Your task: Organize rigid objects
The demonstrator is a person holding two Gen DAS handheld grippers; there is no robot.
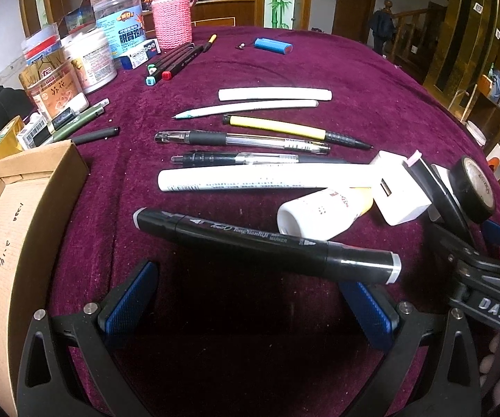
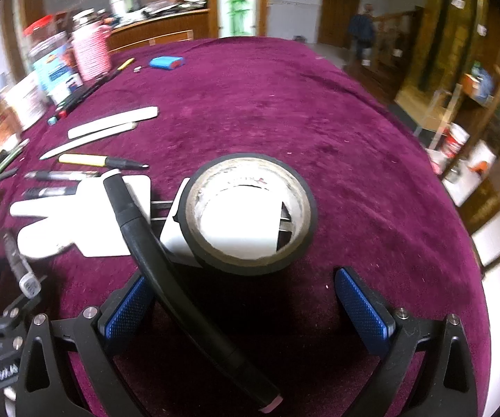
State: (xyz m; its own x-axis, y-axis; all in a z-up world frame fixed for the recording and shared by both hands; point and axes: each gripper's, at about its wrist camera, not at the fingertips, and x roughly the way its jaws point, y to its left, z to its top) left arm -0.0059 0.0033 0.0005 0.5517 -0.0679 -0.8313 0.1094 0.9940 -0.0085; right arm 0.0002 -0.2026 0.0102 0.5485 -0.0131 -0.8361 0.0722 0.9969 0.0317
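On the purple cloth, a black art marker [image 1: 267, 243] with grey end caps lies crosswise just ahead of my left gripper [image 1: 251, 299], which is open; the marker's right end overlaps the right fingertip. My right gripper [image 2: 246, 312] is open too. A second black marker [image 2: 166, 278] with a pink end runs slantwise between its fingers, close against the left pad [image 2: 128, 309]. Just beyond the right gripper, a black tape roll [image 2: 250, 215] sits partly over a white USB charger [image 1: 395, 191]. A white bottle [image 1: 319, 215] and a long white tube [image 1: 250, 177] lie beside them.
A row of pens [image 1: 243, 139] and two white sticks [image 1: 274, 94] lies mid-table. A cardboard box [image 1: 24, 226] stands at the left. Jars [image 1: 90, 59] and a pink knitted bottle [image 1: 173, 17] crowd the back left. A blue battery [image 1: 272, 46] lies farther back.
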